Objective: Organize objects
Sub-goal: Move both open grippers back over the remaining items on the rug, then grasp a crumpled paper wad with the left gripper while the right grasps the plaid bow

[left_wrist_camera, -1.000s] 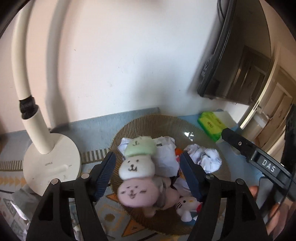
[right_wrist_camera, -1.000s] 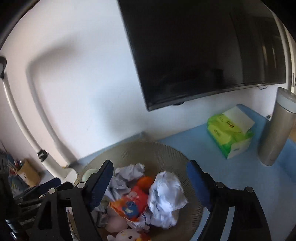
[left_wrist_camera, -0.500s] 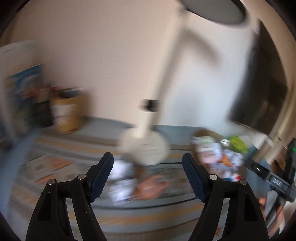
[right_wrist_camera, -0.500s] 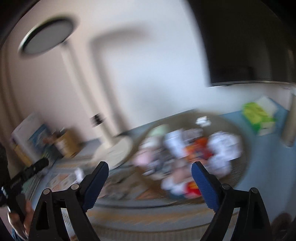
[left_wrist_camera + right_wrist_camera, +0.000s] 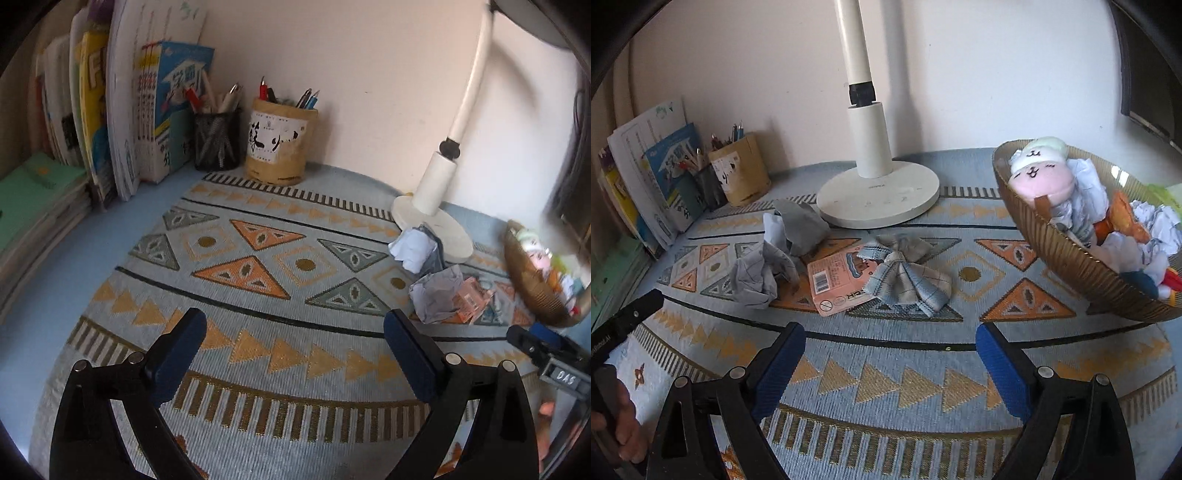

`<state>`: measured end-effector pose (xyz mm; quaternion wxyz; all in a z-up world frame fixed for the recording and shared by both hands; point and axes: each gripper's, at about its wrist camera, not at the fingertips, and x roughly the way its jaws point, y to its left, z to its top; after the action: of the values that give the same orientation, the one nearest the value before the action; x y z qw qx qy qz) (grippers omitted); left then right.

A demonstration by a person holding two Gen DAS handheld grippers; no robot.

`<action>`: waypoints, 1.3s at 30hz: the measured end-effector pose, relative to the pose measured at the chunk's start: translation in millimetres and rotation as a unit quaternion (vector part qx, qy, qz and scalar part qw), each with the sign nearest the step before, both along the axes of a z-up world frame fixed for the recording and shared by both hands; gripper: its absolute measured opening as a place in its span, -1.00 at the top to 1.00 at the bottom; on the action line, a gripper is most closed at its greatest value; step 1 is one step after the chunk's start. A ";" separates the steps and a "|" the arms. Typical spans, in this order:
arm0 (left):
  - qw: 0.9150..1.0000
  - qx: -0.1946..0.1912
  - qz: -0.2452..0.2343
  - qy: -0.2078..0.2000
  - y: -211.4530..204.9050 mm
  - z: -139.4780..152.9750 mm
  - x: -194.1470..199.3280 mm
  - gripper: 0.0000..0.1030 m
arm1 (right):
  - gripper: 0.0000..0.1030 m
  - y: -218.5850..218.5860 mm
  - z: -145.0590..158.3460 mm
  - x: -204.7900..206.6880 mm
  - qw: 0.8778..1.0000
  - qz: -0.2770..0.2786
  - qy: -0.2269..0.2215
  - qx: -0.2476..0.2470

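Jaws of both grippers just spread, empty; crumpled paper (image 5: 753,275) on woven mat (image 5: 886,369), possibly tissue.

the left wrist view looks forward and down along its own two fingers over the patterned mat (image 5: 258,280), facing the back-left corner where upright books (image 5: 122,110) and a tan pen holder (image 5: 279,142) stand against the wall; the lamp base (image 5: 432,225) and the woven basket (image 5: 535,291) sit far to its right edge. the right wrist view sits further right, also angled down over the mat (image 5: 886,362), facing the lamp base (image 5: 879,195) head-on and close, with the basket (image 5: 1071,258) near at right. both views share the mat, lamp, crumpled papers, basket and the corner books, and each catches the other gripper at its edge.
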<state>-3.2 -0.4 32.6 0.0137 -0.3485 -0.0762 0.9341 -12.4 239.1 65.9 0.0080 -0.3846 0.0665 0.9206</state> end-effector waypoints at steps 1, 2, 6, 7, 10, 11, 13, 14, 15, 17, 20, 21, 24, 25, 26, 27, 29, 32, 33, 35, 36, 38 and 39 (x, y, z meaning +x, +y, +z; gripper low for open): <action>1.000 -0.009 -0.001 -0.004 3.0 -1.7 -1.1 -0.88 | -0.83 -0.2 -1.2 -0.3 1.000 -0.002 -0.004 0.003; 1.000 -0.015 -0.004 -0.006 4.5 -2.5 -0.9 -0.88 | -0.83 -0.4 -1.7 -0.5 1.000 -0.003 -0.006 0.005; 0.999 -0.040 -0.009 0.002 11.1 -0.4 3.5 -0.88 | -0.88 2.5 -2.8 -0.4 1.000 -0.015 -0.010 0.007; 0.999 -0.044 -0.011 0.003 12.6 0.2 4.0 -0.88 | -0.90 4.1 -2.8 -1.1 1.000 -0.018 -0.012 0.005; 0.998 -0.061 -0.016 0.007 18.1 1.3 5.7 -0.88 | -0.91 7.9 -3.2 -2.6 1.000 -0.024 -0.015 -0.005; 0.998 -0.065 -0.018 0.009 18.9 1.7 6.3 -0.88 | -0.91 8.3 -3.2 -3.0 1.000 -0.026 -0.016 -0.006; 0.997 -0.075 -0.022 0.013 22.2 2.4 7.9 -0.88 | -0.91 8.9 -3.5 -3.8 0.999 -0.029 -0.017 -0.007; 0.996 -0.080 -0.023 0.015 24.0 2.5 8.3 -0.88 | -0.91 9.1 -3.3 -3.7 0.999 -0.031 -0.017 -0.006; 0.996 -0.084 -0.024 0.015 25.9 2.5 8.8 -0.88 | -0.91 9.4 -3.1 -3.4 0.999 -0.034 -0.016 -0.004; 0.996 -0.089 -0.026 0.014 27.9 2.4 8.9 -0.88 | -0.91 10.1 -3.7 -3.7 0.999 -0.034 -0.017 -0.005; 0.996 -0.089 -0.025 0.010 27.2 2.0 7.4 -0.88 | -0.91 10.4 -3.9 -3.1 0.999 -0.034 -0.018 -0.005; 0.996 -0.088 -0.024 0.009 26.8 1.5 7.3 -0.88 | -0.91 10.3 -3.8 -3.1 0.999 -0.033 -0.017 -0.005; 0.996 -0.083 -0.022 0.008 25.5 1.3 7.2 -0.88 | -0.91 10.2 -4.3 -3.2 0.999 -0.033 -0.019 -0.004; 0.996 -0.083 -0.022 0.007 25.8 1.0 7.3 -0.88 | -0.91 10.3 -4.6 -3.5 0.999 -0.033 -0.019 -0.004; 0.996 -0.084 -0.022 0.006 26.1 0.8 7.3 -0.88 | -0.91 10.3 -4.6 -3.4 0.999 -0.033 -0.019 -0.004; 0.996 -0.084 -0.023 0.006 26.0 0.7 7.2 -0.88 | -0.91 10.2 -4.6 -3.3 0.999 -0.033 -0.020 -0.004; 0.996 -0.085 -0.022 0.006 27.1 0.7 7.7 -0.88 | -0.91 10.2 -4.5 -3.4 0.999 -0.033 -0.019 -0.004; 0.996 -0.084 -0.024 0.003 27.0 0.2 6.9 -0.88 | -0.91 10.4 -4.6 -3.8 0.999 -0.032 -0.019 -0.004; 0.996 -0.083 -0.024 0.002 26.5 0.0 6.4 -0.89 | -0.91 10.6 -4.8 -3.8 0.999 -0.032 -0.019 -0.004; 0.996 -0.081 -0.024 0.000 26.3 -0.5 6.0 -0.89 | -0.91 10.7 -4.9 -3.9 0.999 -0.031 -0.020 -0.004; 0.996 -0.081 -0.025 0.000 25.7 -0.6 5.3 -0.89 | -0.91 10.6 -5.1 -3.7 0.999 -0.032 -0.020 -0.004; 0.996 -0.080 -0.025 0.000 25.9 -0.4 5.5 -0.89 | -0.91 10.3 -5.1 -3.6 0.999 -0.032 -0.019 -0.003; 0.996 -0.081 -0.025 -0.001 25.8 -0.5 5.1 -0.89 | -0.91 10.3 -5.2 -3.6 0.999 -0.032 -0.019 -0.003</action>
<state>1.9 25.4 32.1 0.0092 -0.3508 0.0084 0.9364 -15.9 249.4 60.7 0.0376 -0.3996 0.0818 0.9122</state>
